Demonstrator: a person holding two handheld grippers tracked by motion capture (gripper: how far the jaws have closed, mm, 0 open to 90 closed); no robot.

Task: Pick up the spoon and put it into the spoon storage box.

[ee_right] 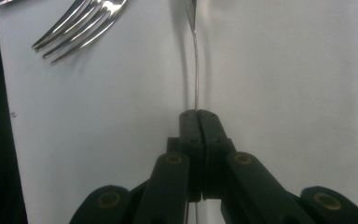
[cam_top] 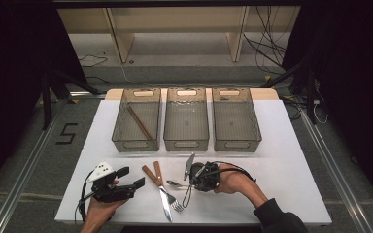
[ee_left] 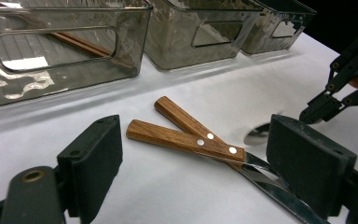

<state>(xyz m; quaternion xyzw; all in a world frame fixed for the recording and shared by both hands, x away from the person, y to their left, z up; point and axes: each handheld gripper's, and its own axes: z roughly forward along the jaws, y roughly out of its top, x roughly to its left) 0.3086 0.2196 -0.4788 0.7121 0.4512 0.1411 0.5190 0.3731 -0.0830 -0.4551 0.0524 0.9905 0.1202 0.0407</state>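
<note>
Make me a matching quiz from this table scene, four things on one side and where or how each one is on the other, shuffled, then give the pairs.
1. spoon
2. chopsticks
3. left claw
4. middle bin

A. in the leftmost bin
B. open above the table
C. nothing inside
D. handle pinched by the right claw

Pairs: 1-D, 2-A, 3-B, 4-C

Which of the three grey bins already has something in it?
The left bin, nearest the left tool's side of the table. It holds brown chopsticks lying slantwise; the middle bin and right bin look empty.
</note>
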